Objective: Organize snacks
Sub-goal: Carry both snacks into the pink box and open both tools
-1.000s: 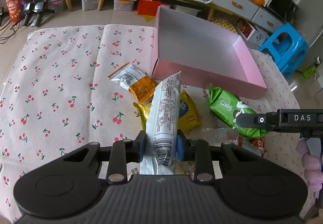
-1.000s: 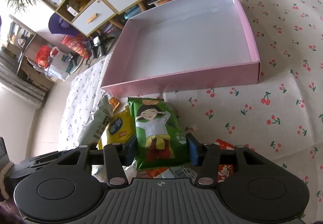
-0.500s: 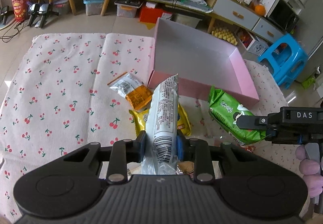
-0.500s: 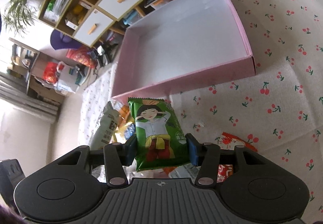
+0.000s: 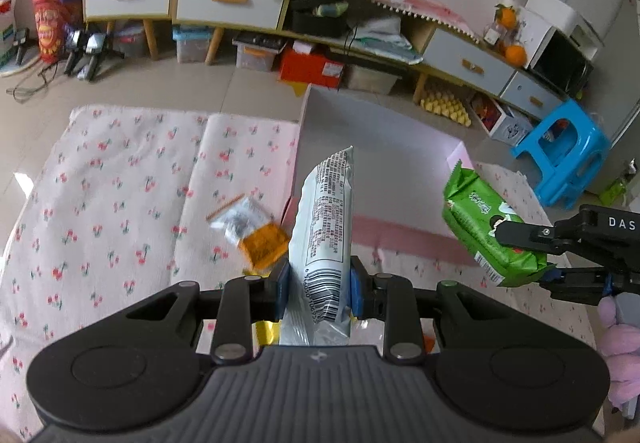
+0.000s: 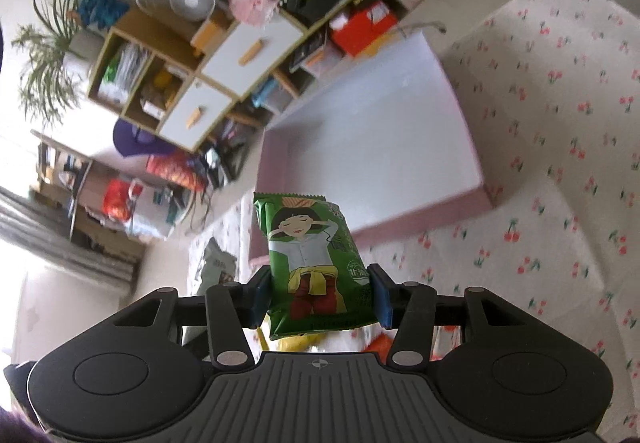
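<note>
Short of the pink box (image 6: 372, 131), which looks empty as far as the blur allows, both tongs carry snacks: the left tongs (image 5: 319, 289) grip a white packet (image 5: 326, 219), the right tongs (image 6: 320, 297) a green packet (image 6: 316, 263). An orange packet (image 5: 256, 231) lies just beside the box's near wall, on the cherry-print cloth (image 5: 120, 203). Above the box's low walls the way is open.

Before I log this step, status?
Left gripper shut on white packet. Right gripper shut on green packet. Pink box ahead, nothing between.
</note>
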### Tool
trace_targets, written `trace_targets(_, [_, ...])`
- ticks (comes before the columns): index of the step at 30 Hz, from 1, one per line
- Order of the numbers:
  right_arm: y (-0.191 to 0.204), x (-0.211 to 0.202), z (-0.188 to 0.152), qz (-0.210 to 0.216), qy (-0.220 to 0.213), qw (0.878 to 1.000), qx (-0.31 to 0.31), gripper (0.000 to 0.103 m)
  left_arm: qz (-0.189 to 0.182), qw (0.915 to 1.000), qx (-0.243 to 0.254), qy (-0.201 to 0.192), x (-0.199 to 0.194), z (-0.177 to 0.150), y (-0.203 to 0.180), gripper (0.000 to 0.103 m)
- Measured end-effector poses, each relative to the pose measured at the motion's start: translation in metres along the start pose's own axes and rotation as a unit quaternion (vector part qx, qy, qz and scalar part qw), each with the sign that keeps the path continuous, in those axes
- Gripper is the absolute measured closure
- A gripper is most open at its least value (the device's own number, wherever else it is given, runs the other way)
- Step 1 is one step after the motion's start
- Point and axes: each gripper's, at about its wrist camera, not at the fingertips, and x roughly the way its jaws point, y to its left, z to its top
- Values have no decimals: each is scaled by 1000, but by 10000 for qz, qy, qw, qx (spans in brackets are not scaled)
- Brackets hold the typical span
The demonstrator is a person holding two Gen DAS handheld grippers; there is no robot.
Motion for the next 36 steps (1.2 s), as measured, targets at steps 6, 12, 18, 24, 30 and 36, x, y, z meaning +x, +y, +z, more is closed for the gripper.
trace_targets(6, [-9, 4, 19, -132, -431, 9989, 148, 54, 105, 9989, 462, 8, 24, 27, -24, 76])
trace_targets(12, [-32, 21, 38, -164, -579, 9972, 444, 54, 132, 9982, 582, 59, 66, 50, -35, 76])
trace_targets(18, [-41, 39, 54, -74, -668, 9970, 380, 53, 378, 9983, 371, 236, 101, 44, -30, 76])
trace_targets(24, [-40, 59, 54, -124, -477, 9986, 169, 53, 397, 9981, 241, 412, 102, 43, -23, 76])
trace_targets(30, [-45, 67, 54, -495, -366, 9979, 215, 53, 202, 9971, -143, 723, 102, 45, -18, 76])
trace_targets(36, [-47, 64, 55, -749, -424, 9962, 151, 54, -183, 9947, -375, 937, 107, 43, -23, 76])
